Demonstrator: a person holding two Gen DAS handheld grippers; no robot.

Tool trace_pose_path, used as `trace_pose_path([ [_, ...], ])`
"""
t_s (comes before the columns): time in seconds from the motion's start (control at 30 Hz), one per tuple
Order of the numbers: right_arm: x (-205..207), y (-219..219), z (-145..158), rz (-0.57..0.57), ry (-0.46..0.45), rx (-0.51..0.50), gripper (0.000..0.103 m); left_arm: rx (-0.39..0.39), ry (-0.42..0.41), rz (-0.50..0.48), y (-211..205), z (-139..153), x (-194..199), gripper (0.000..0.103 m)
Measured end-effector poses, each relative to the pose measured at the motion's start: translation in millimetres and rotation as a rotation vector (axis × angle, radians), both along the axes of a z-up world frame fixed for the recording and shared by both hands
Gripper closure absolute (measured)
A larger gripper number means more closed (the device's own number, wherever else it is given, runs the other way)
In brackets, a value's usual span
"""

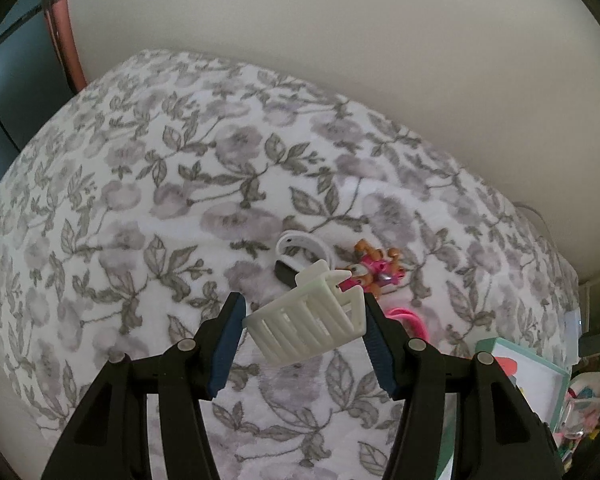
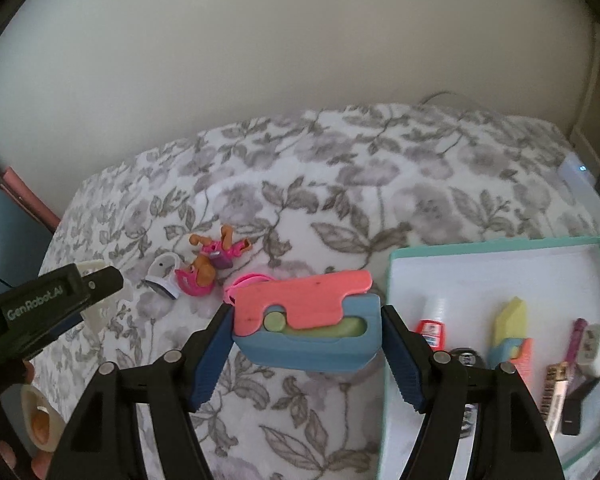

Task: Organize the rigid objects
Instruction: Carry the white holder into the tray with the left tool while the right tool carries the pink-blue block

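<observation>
My left gripper is shut on a white slatted hair claw clip and holds it above the floral bedspread. My right gripper is shut on a pink and blue plastic toy and holds it just left of the teal-rimmed white tray. On the bed lie a pink and orange toy figure, a white band and a pink ring. The left gripper also shows in the right wrist view, at the left.
The tray holds several items: a red and white tube, a yellow, blue and pink toy, a purple stick and a white block. A wall runs behind the bed. A white device sits at the bed's right edge.
</observation>
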State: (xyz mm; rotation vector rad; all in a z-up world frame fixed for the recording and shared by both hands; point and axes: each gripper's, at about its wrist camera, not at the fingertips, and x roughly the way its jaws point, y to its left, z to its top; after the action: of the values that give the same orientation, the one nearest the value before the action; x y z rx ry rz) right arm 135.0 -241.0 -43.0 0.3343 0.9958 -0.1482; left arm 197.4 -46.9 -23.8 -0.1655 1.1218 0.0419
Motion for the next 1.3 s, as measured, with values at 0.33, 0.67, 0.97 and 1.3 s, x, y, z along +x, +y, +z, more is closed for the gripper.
trace_pose_path([
  [0.33, -34.7, -35.2, 35.9, -0.091, -0.028, -0.082, 0.029, -0.006, -0.049, -0.073, -33.4, 20.9, -13.3, 0.044],
  [0.67, -72.1, -89.2, 45.2, -0.212, -0.01, -0.124, 0.029, -0.049, -0.082, -0.19, -82.0, 40.8, -30.7, 0.044],
  [0.97, -92.6, -141.1, 32.8, -0.326, 0.038, -0.122, 0.029, -0.077, -0.063, -0.331, -138.7, 42.5, -50.4, 0.044],
  [1.3, -105.3, -179.4, 20.2, -0.39, 0.075, -0.136, 0.029, -0.011, -0.041, -0.473, -196.9, 27.6, -74.7, 0.044],
])
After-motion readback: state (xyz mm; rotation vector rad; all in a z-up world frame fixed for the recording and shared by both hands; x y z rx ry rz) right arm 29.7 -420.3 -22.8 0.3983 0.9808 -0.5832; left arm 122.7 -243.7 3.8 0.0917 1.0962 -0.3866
